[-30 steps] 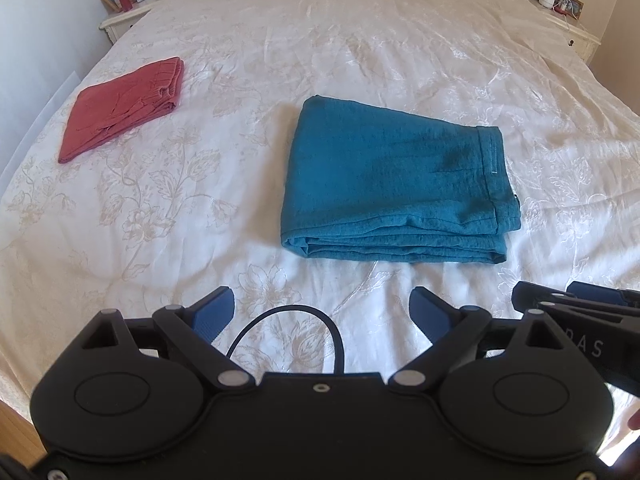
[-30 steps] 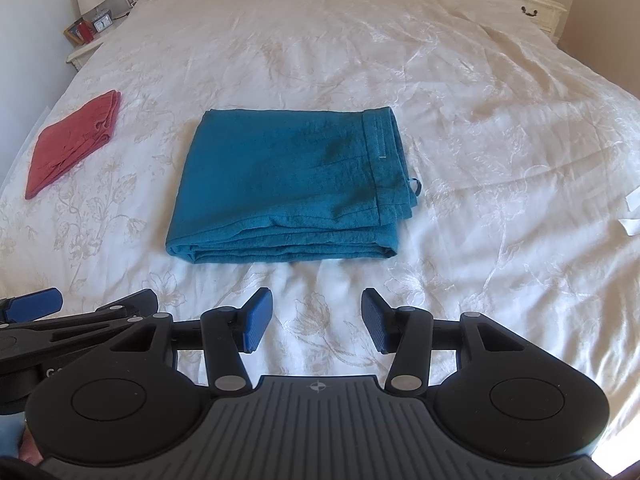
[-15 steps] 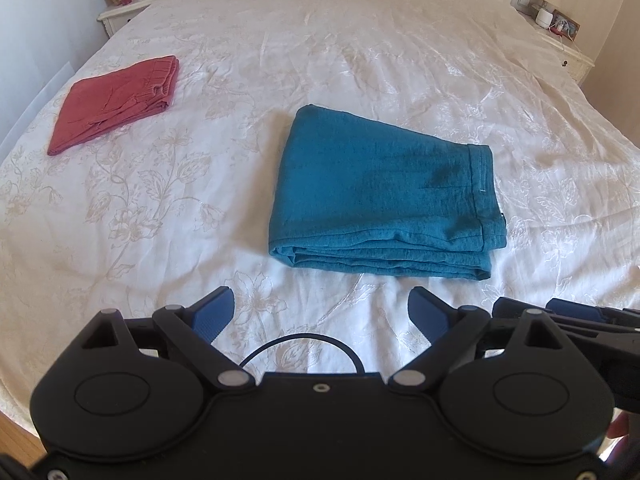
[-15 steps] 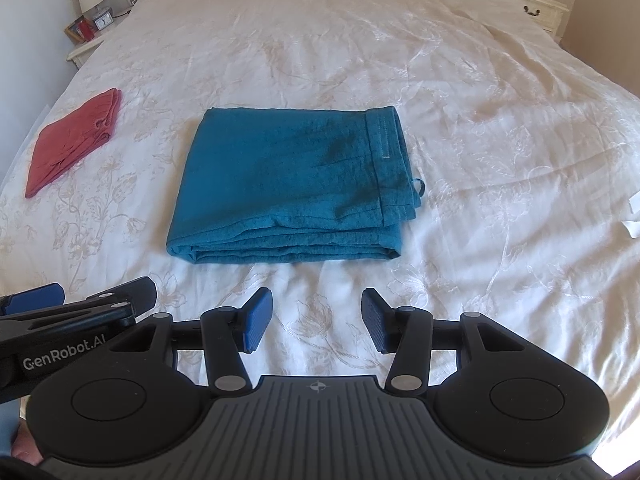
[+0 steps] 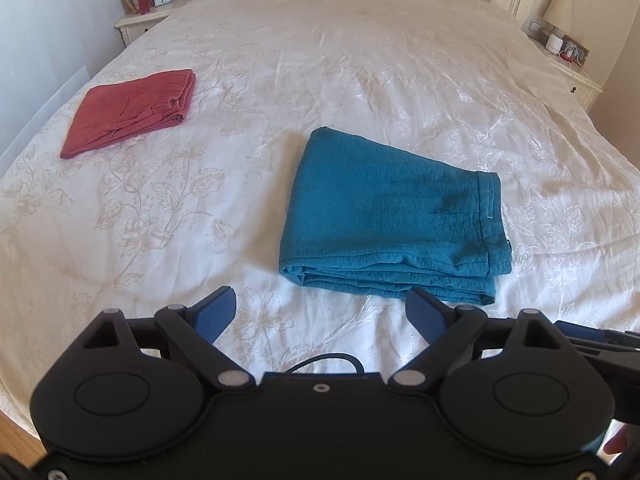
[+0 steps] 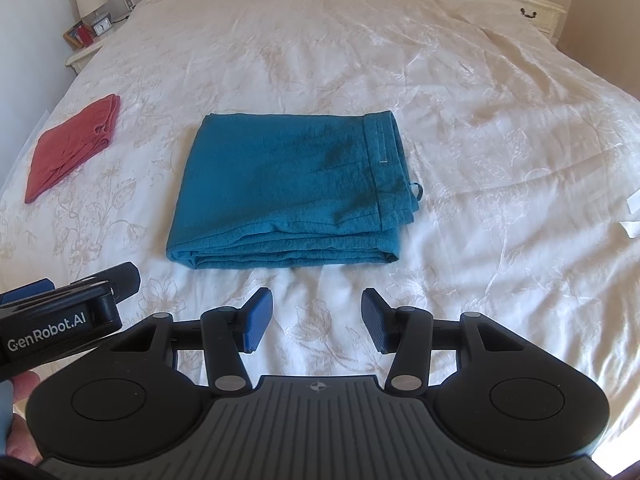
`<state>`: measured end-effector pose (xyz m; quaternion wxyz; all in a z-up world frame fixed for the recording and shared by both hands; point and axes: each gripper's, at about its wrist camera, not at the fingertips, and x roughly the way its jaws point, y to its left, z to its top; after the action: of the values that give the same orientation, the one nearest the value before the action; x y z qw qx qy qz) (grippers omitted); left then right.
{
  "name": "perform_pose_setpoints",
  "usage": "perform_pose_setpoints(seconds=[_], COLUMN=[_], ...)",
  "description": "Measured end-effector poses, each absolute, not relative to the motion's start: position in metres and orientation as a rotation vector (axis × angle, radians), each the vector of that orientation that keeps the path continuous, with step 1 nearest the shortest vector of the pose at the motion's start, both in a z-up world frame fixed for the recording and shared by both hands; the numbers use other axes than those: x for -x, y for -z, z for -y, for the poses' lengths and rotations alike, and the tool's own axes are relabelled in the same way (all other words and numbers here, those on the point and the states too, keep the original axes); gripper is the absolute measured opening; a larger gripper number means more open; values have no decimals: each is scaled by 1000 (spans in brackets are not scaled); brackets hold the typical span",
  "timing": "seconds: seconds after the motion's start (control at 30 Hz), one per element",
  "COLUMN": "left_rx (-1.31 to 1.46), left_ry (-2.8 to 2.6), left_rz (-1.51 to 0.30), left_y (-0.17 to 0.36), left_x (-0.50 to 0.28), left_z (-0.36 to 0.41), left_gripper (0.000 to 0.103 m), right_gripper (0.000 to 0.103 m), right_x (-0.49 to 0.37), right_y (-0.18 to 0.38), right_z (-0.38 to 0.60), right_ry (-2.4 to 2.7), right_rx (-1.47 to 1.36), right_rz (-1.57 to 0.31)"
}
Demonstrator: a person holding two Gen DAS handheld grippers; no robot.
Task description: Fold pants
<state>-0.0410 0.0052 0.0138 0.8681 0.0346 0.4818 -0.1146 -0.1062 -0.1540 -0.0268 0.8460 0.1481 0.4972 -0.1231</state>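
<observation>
Grippers hover, pants folded

Teal pants lie folded on the bed. Left gripper and right gripper hang just short of them, fingers spread apart, touching nothing. Red folded pants lie well apart.

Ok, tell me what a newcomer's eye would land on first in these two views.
The teal pants, folded into a neat stack, lie mid-bed on the white floral bedspread and draw the eye first. A folded red garment sits apart toward the bed's left edge. In the foreground both the left tongs and the right tongs are open and empty, short of the teal stack.
</observation>
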Motion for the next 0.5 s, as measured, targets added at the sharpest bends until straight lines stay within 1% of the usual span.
perform_pose_setpoints(seconds=[0.13,0.3,0.37,0.5], left_rx=[-61,-76,-83,-109], left_ry=[229,253,242,151], left_rz=[-998,-980,-959,-966], left_y=[-15,-18,-21,-21], left_x=[42,47,50,49], left_z=[-6,-6,-5,-3], left_gripper=[92,97,102,102], right_gripper=[48,48,48,48], right_x=[107,108,109,109], right_y=[26,26,26,26], right_z=[151,150,150,151], right_ry=[260,261,262,261], right_rx=[-301,-304,-303,-304], right_rz=[-1047,-1043,-1044,-1043])
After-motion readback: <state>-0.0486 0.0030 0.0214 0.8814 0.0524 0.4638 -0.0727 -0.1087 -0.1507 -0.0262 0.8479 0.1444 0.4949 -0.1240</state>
